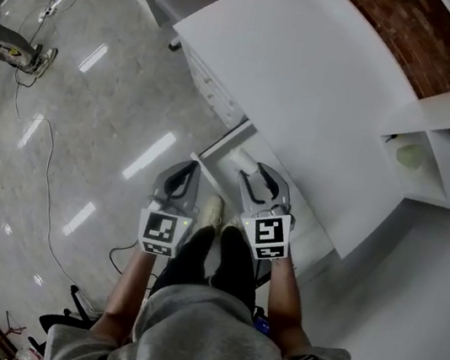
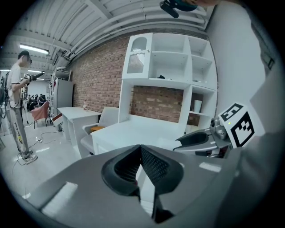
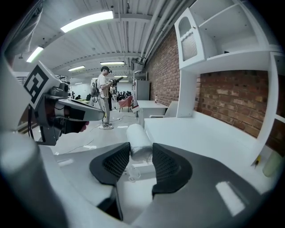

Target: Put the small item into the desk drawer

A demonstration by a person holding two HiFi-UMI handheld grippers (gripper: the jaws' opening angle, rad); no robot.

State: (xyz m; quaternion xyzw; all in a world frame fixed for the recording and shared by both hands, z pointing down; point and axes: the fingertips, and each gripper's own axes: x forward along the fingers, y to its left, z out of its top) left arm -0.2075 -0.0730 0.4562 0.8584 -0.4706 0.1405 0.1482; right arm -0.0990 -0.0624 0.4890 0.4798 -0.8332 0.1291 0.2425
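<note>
— Why are the fingers of the right gripper [image 3: 140, 155] clamped on the small white roll [image 3: 137, 138]?
— To carry it, low beside the worktop [image 1: 309, 86], toward the drawer – the left gripper [image 2: 141, 153] has its fingers together, empty, likely free to pull it open

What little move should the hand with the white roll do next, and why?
Probably lower the right gripper a little, into what looks like the open drawer under the desk. Its jaws are closed on the white cylinder, which seems to hang just above the drawer, so letting go now might drop it badly.
</note>
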